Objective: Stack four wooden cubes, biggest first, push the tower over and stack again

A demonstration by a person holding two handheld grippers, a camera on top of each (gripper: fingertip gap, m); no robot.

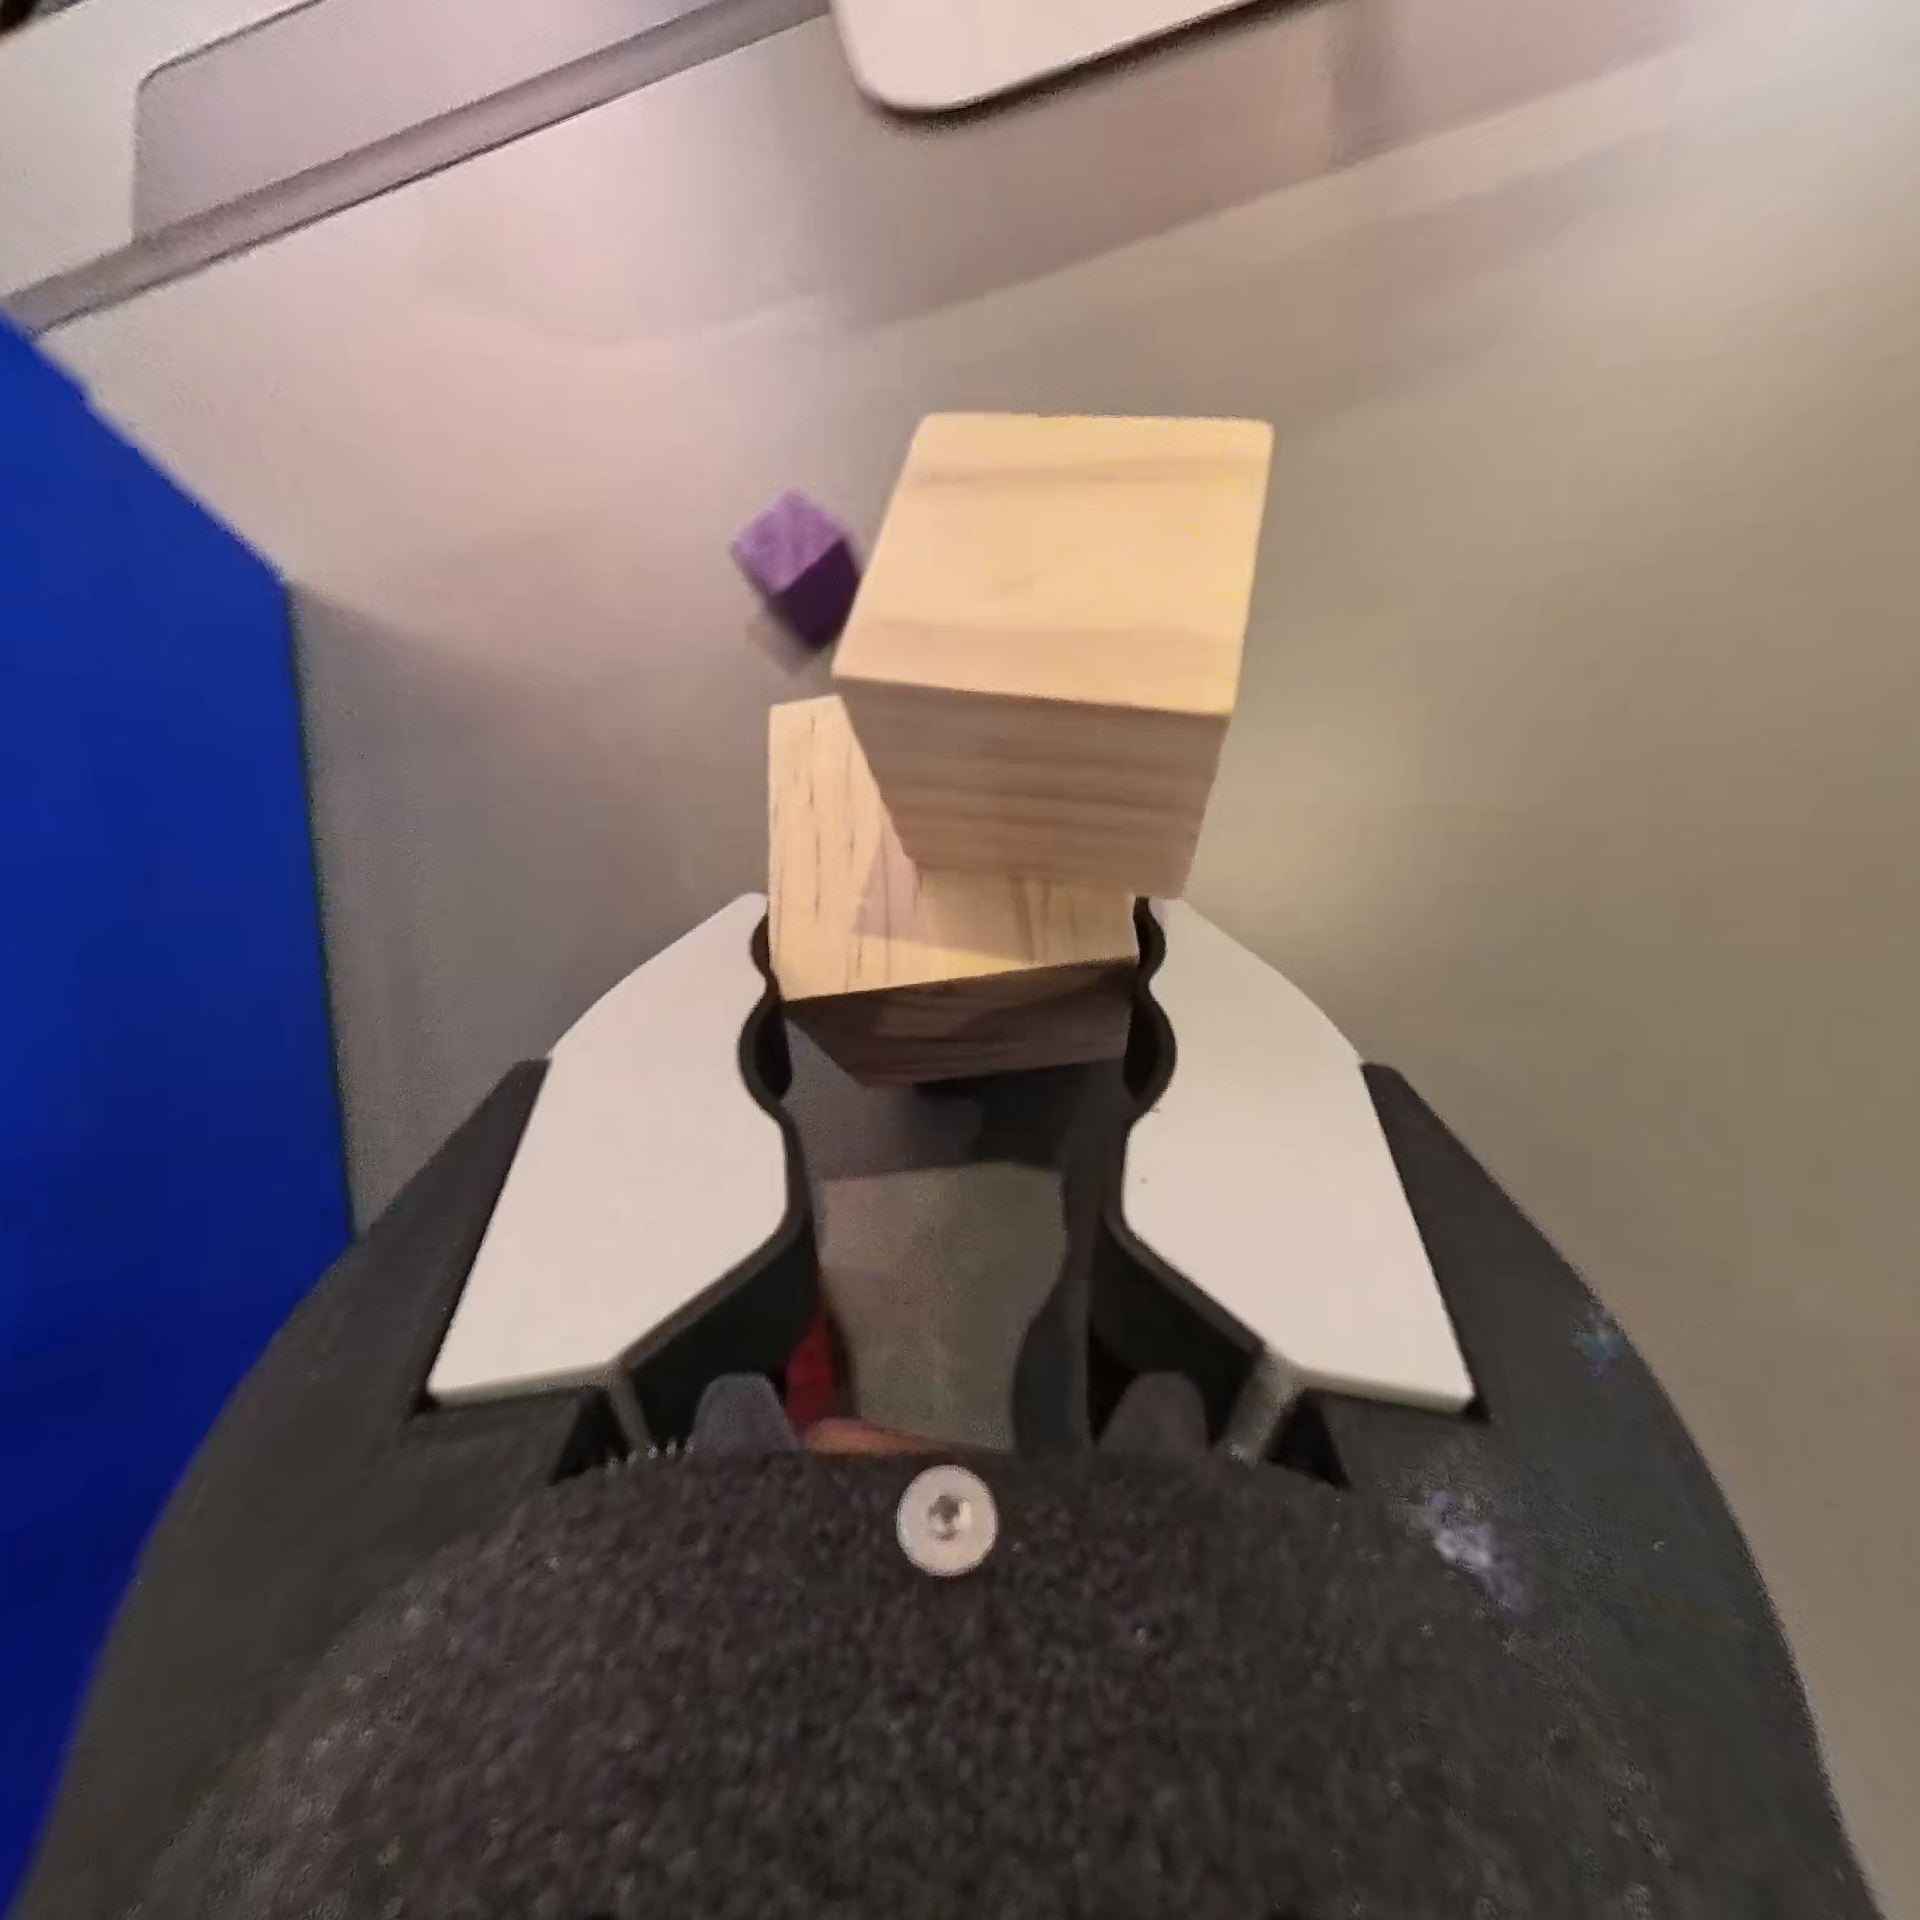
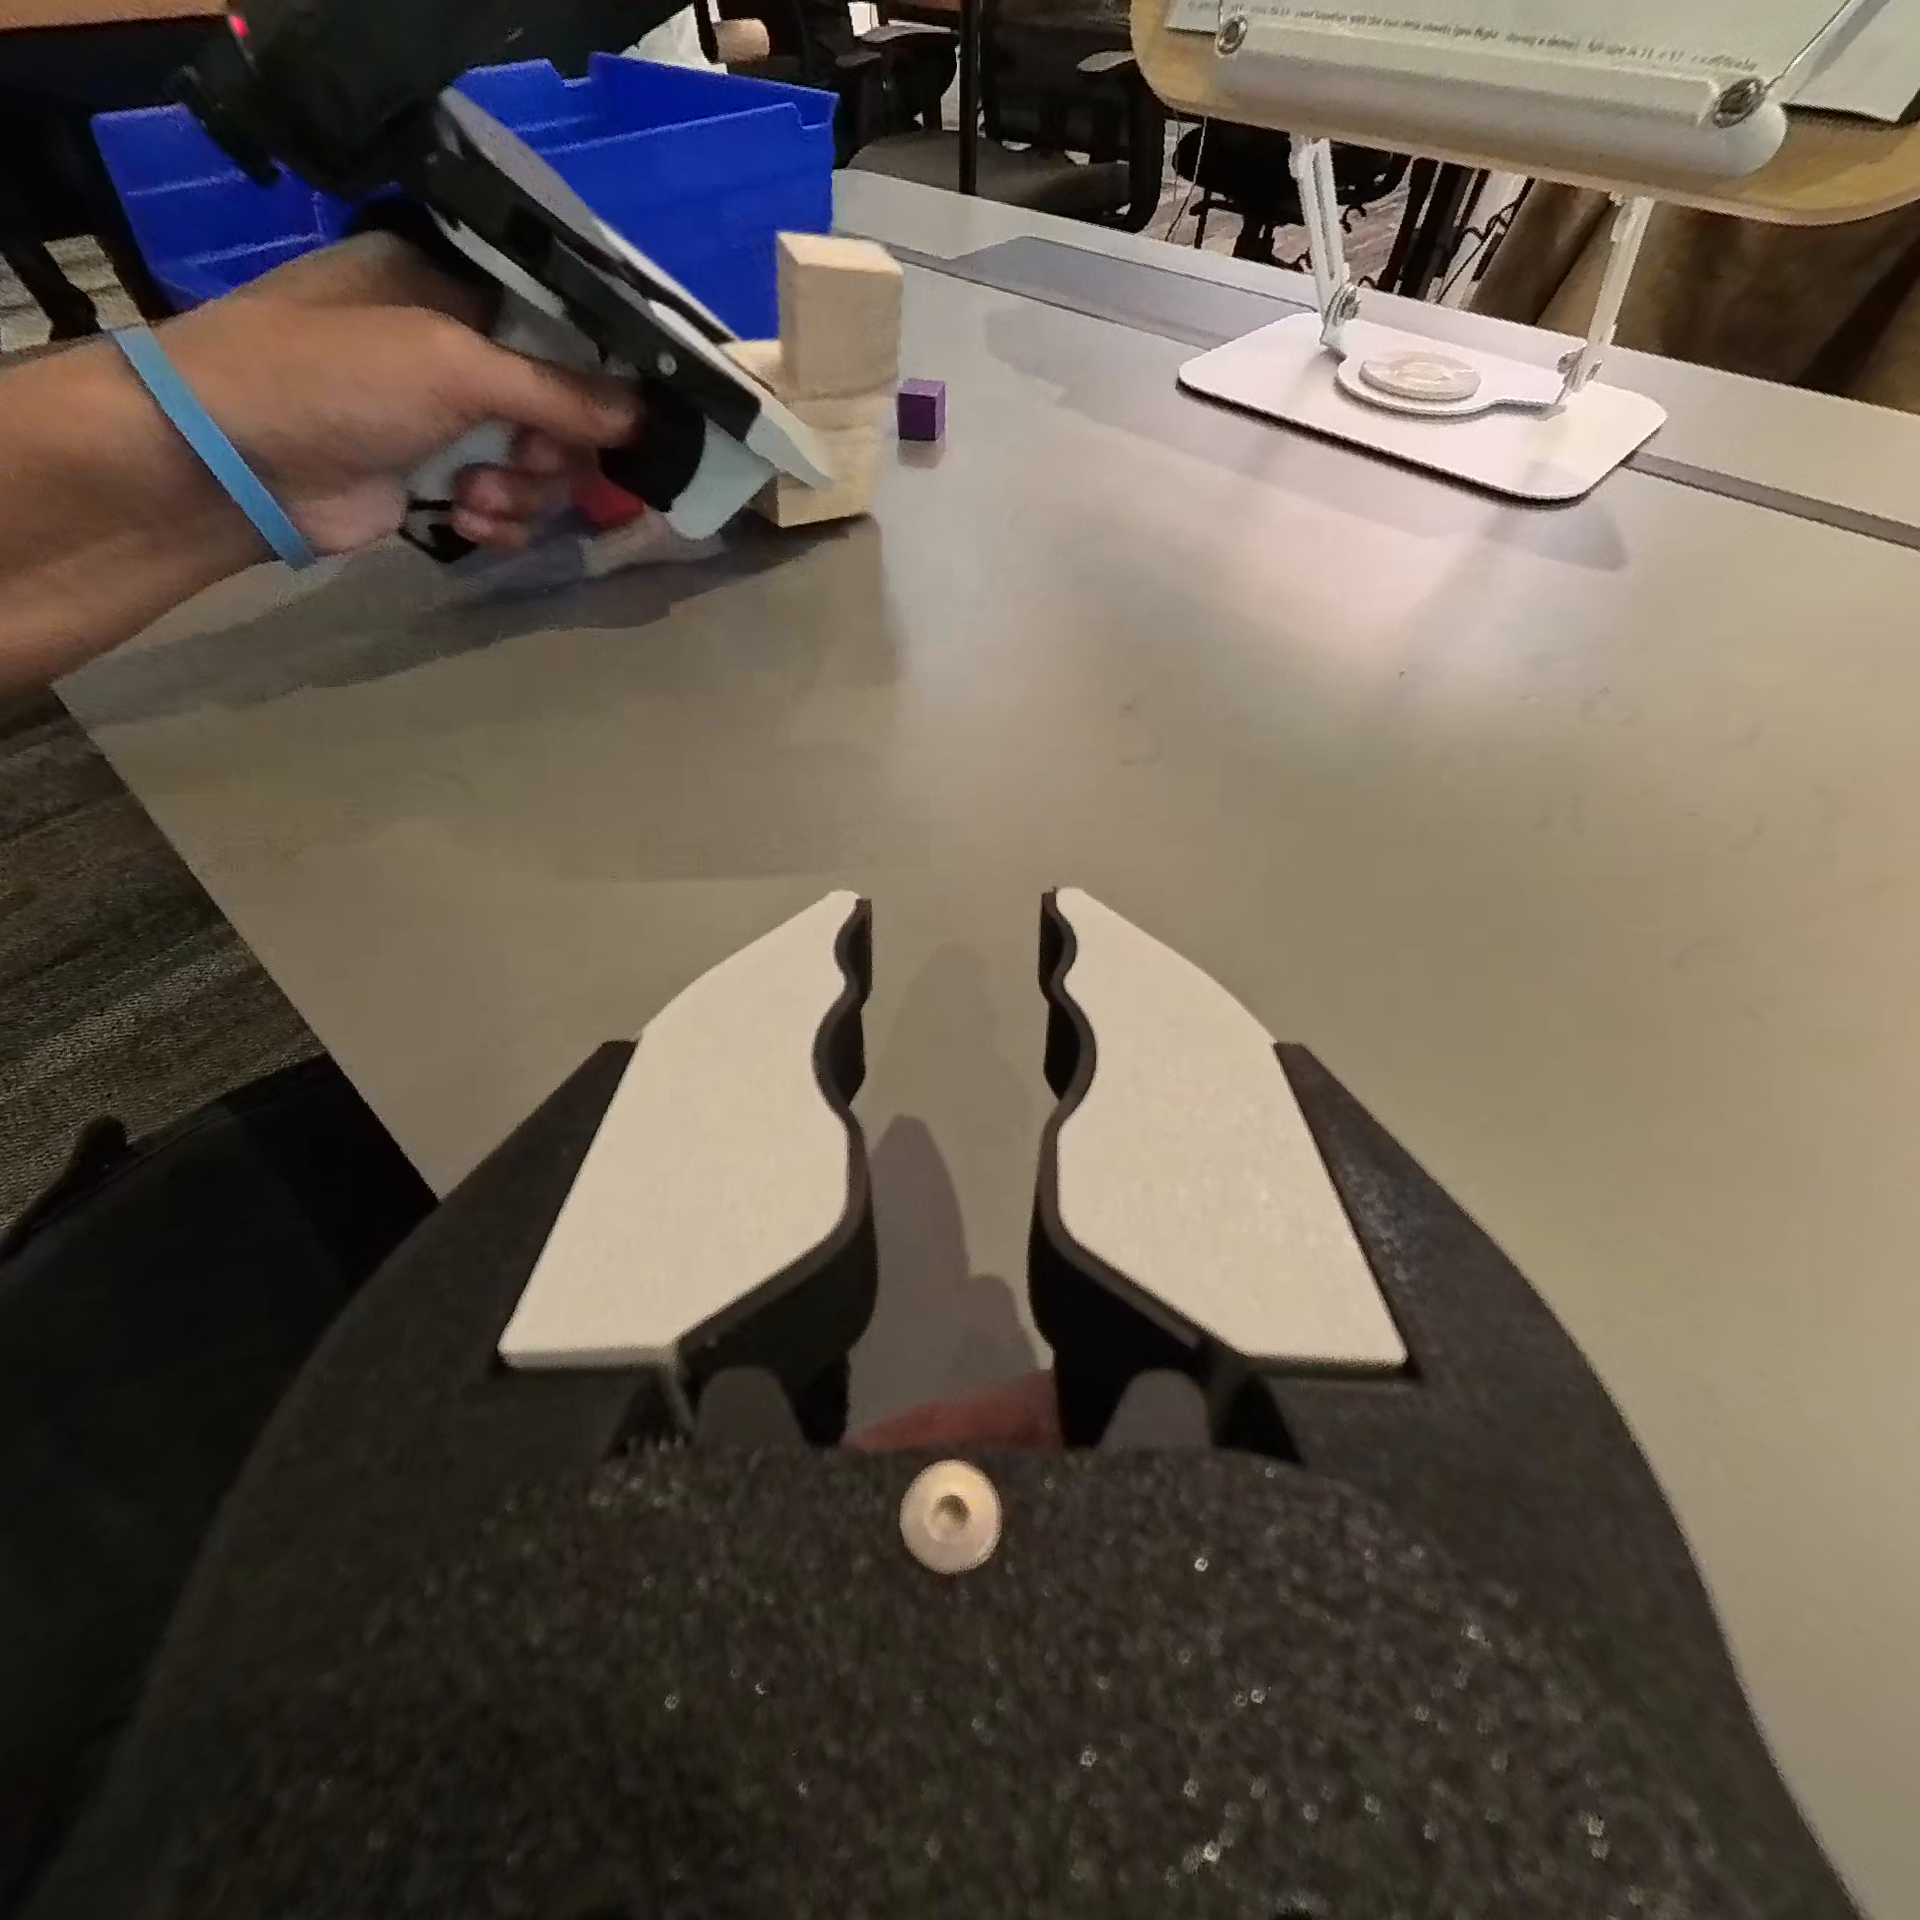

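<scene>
Toppling step, it seems: the left claw (image 1: 951, 971) grips a lower wooden cube (image 1: 935, 966) of the tower (image 2: 831, 384) near the surface's (image 2: 1247, 727) far-left corner, the top cube (image 1: 1049, 644) skewed. Right claw (image 2: 956, 935) hangs narrowly parted, empty. Next: restack, biggest first.

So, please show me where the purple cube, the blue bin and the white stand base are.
purple cube (image 2: 922, 407): right wrist view, front face.
blue bin (image 2: 707, 177): right wrist view, front wall.
white stand base (image 2: 1475, 431): right wrist view, flat plate.

**Wood, plastic and a soft sheen**

The cubes (image 1: 1049, 665) are showing pale, smooth, matt wood with faint grain. The table (image 2: 1247, 779) is looking smooth, giving off a dull sheen. The blue bin (image 2: 665, 156) is looking like glossy plastic. The gripper (image 2: 954, 935) body is showing rough, grainy black.
</scene>
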